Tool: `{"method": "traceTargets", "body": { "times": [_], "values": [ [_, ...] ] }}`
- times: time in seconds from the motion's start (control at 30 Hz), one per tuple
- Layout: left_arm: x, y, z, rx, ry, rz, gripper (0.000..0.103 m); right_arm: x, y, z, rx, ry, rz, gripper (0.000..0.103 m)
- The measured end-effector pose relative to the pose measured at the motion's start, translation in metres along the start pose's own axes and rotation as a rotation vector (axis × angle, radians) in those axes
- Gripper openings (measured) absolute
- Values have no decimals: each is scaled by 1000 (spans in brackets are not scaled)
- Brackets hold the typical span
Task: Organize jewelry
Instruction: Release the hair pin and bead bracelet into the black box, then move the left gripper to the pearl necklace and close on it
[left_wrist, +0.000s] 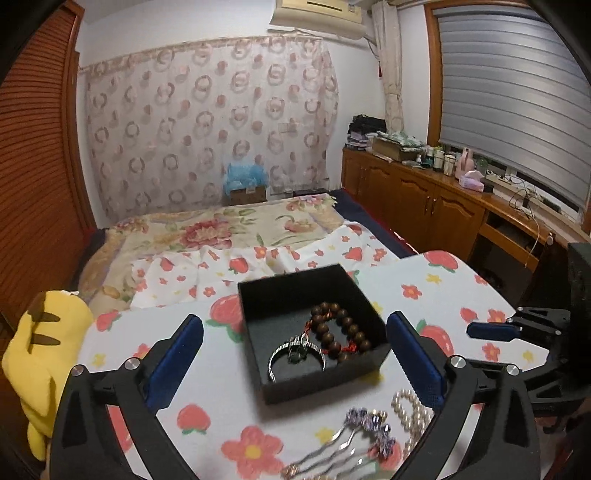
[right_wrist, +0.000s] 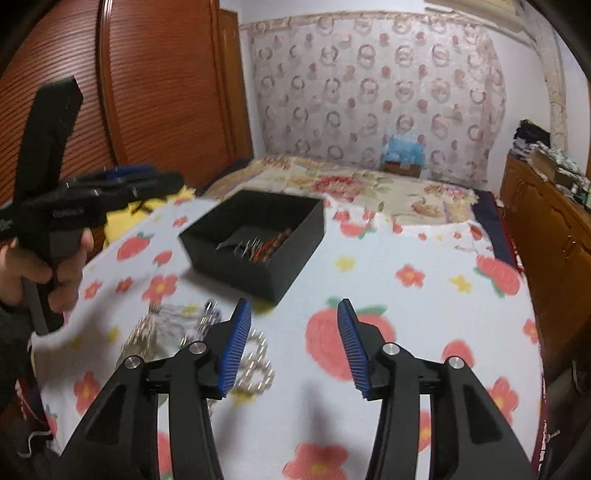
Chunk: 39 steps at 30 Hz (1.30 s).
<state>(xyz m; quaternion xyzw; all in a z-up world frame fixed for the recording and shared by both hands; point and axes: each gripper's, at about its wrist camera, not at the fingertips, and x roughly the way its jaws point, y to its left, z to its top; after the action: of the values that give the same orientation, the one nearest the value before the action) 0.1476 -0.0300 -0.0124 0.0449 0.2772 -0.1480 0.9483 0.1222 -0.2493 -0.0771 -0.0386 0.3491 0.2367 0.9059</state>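
An open black box (left_wrist: 369, 365) sits on the strawberry-print cloth (left_wrist: 221, 424). Inside lie a brown wooden bead bracelet (left_wrist: 341, 328) and a silver bangle (left_wrist: 291, 354). My left gripper (left_wrist: 295, 332) is open and empty, its fingers on either side of the box. A pearl string (left_wrist: 410, 410) and a silver hairpin with purple stones (left_wrist: 354, 439) lie on the cloth in front of the box. My right gripper (right_wrist: 293, 317) is open and empty above the cloth, right of the pearls (right_wrist: 255, 362). The box (right_wrist: 258, 275) is ahead of it, blurred.
A yellow plush toy (left_wrist: 40, 354) lies at the left edge. A floral bedspread (left_wrist: 221, 229) stretches behind the cloth. Wooden cabinets (left_wrist: 424, 203) with clutter run along the right. A wooden louvred wardrobe (right_wrist: 147, 92) stands at the left.
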Motion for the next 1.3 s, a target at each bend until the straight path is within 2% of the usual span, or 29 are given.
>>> {"method": "traceTargets", "body": {
  "times": [0.13, 0.27, 0.37, 0.47, 0.63, 0.7, 0.77, 0.87, 0.93, 1.1, 1.23, 1.3],
  "values": [
    [-14, 3, -19, 2, 13, -21, 96, 12, 13, -12, -42, 64, -6, 50],
    [-21, 3, -43, 24, 59, -29, 96, 28, 18, -22, -61, 122, -21, 38],
    [-23, 2, -60, 45, 107, -49, 96, 35, 17, -23, -56, 137, -25, 38],
    [-23, 3, -77, 67, 155, -38, 96, 40, 17, -23, -56, 151, -38, 38],
    [-27, 10, -100, 59, 198, -46, 95, 48, 15, -21, -56, 180, -51, 38],
    [-29, 14, -106, 48, 213, -56, 86, 49, 15, -19, -63, 188, -63, 38],
    [-28, 16, -111, 32, 234, -66, 70, 51, 16, -17, -71, 197, -95, 37],
    [-27, 22, -120, 0, 268, -87, 52, 55, 14, -16, -68, 203, -124, 35],
    [-26, 24, -123, -15, 283, -95, 44, 57, 12, -15, -56, 205, -126, 35],
    [-22, 28, -121, -54, 299, -125, 36, 58, 10, -16, -60, 190, -123, 33],
    [-14, 26, -115, -56, 313, -120, 29, 58, 7, -17, -44, 188, -108, 34],
    [-8, 24, -115, -48, 328, -103, 23, 58, 8, -17, -51, 188, -114, 34]
  ]
}}
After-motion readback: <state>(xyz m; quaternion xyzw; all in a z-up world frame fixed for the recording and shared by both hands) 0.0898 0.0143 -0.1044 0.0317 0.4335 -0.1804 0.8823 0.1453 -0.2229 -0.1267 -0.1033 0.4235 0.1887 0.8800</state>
